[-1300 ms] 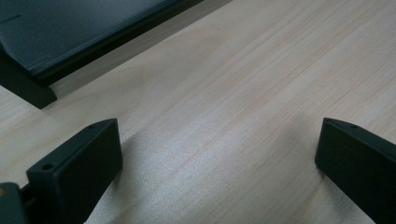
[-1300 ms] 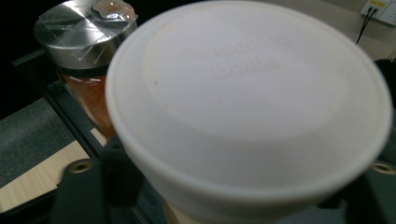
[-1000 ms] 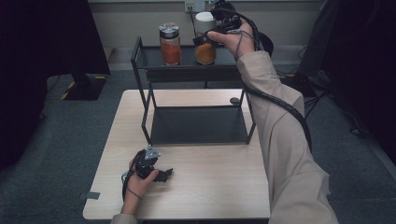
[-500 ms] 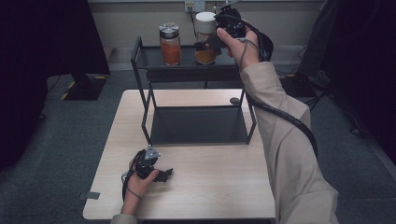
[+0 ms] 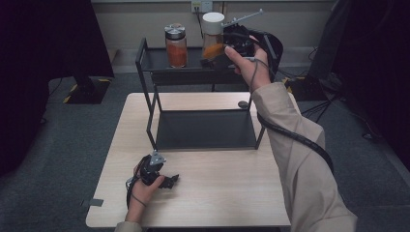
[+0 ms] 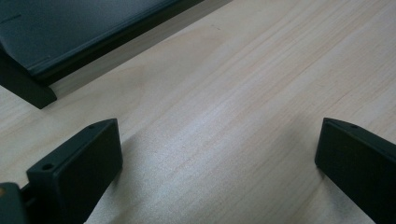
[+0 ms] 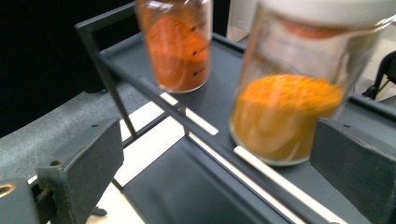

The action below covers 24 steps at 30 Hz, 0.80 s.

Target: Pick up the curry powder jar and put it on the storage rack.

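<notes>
1. While my right gripper (image 7: 219,154) hangs at the top shelf (image 5: 193,72) of the rack, its jaws stand wide and hold nothing; the white-lidded jar (image 7: 294,88) sits just ahead, toward the right jaw, on the shelf.
2. Closing off-centre could, I judge, knock that jar over or push it off the edge.
3. Beyond the left jaw stands the red spice jar (image 7: 180,44); a sideways swing might clip it.
4. My left gripper (image 6: 219,168) rests wide open and empty on the table (image 6: 261,84), near the rack's foot

Two jars (image 5: 176,46) (image 5: 212,36) – one rack (image 5: 203,129) – two grippers (image 5: 167,181) (image 5: 217,54)
</notes>
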Available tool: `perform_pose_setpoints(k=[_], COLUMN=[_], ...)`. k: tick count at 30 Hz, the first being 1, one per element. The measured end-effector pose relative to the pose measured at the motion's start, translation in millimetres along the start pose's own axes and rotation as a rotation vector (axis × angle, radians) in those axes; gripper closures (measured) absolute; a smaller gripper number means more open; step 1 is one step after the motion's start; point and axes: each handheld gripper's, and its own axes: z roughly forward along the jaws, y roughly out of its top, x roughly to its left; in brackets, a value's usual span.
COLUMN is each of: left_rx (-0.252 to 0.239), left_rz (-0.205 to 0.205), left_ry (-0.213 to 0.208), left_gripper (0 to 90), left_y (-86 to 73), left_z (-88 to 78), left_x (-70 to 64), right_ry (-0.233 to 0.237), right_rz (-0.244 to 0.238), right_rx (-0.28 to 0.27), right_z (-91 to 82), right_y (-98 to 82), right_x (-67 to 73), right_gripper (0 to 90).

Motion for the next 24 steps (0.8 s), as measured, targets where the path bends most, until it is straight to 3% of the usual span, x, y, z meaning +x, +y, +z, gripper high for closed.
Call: perform_pose_setpoints(k=[24], left_rx=[0.001], left_rz=[0.0], left_ry=[0.0], left_gripper=[0.0], left_y=[0.1], left_z=[-0.1], left_x=[-0.1], right_ry=[0.081], right_rz=[-0.004], right_rx=[-0.03], right_z=[-14.1], right_y=[-62.8], right_x=[0.9], right_gripper=[1.6])
